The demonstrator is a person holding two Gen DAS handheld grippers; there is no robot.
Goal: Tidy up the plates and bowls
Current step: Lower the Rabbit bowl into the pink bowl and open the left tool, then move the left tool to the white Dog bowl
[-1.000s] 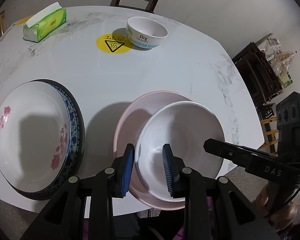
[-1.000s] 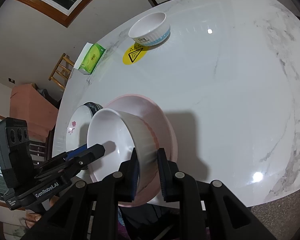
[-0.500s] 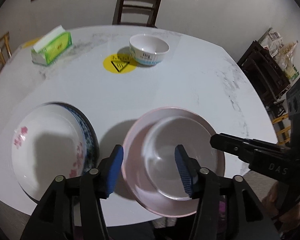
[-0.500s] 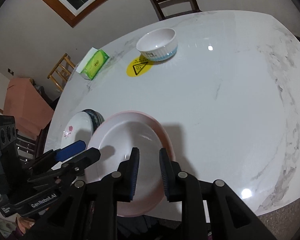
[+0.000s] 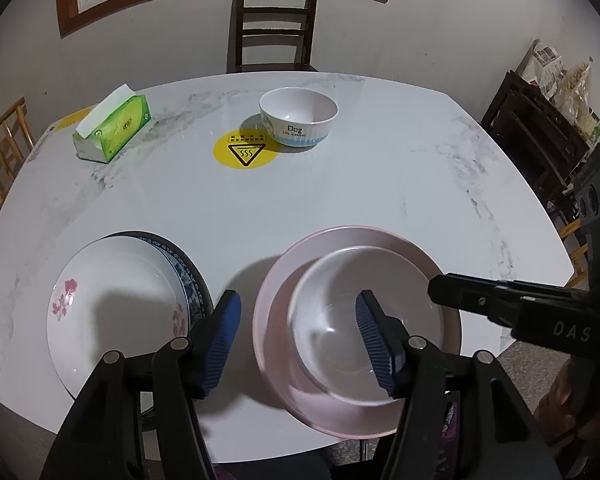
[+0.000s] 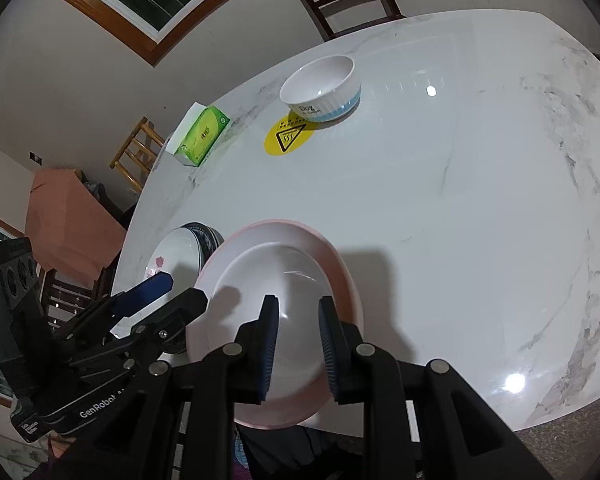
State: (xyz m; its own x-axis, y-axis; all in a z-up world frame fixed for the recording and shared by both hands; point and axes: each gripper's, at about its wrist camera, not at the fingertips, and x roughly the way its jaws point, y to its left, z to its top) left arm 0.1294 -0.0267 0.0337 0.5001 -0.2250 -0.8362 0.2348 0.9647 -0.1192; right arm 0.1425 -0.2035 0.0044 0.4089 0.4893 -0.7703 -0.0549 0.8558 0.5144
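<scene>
Marble counter (image 5: 340, 200) carried a white bowl (image 5: 364, 320) set in the pink plate (image 5: 268, 320), with the left gripper (image 5: 300, 340) just opened and empty and the right gripper (image 6: 296, 344) slightly apart, gripping nothing; the far bowl (image 5: 298, 122) remained unstacked, beside two stacked plates (image 5: 116, 304).

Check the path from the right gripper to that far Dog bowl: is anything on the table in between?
Nothing visible blocks it. Past the right gripper, beyond the pink plate, the table lies bare up to the Dog bowl; the yellow sticker is flat, and the tissue box sits off left.
</scene>
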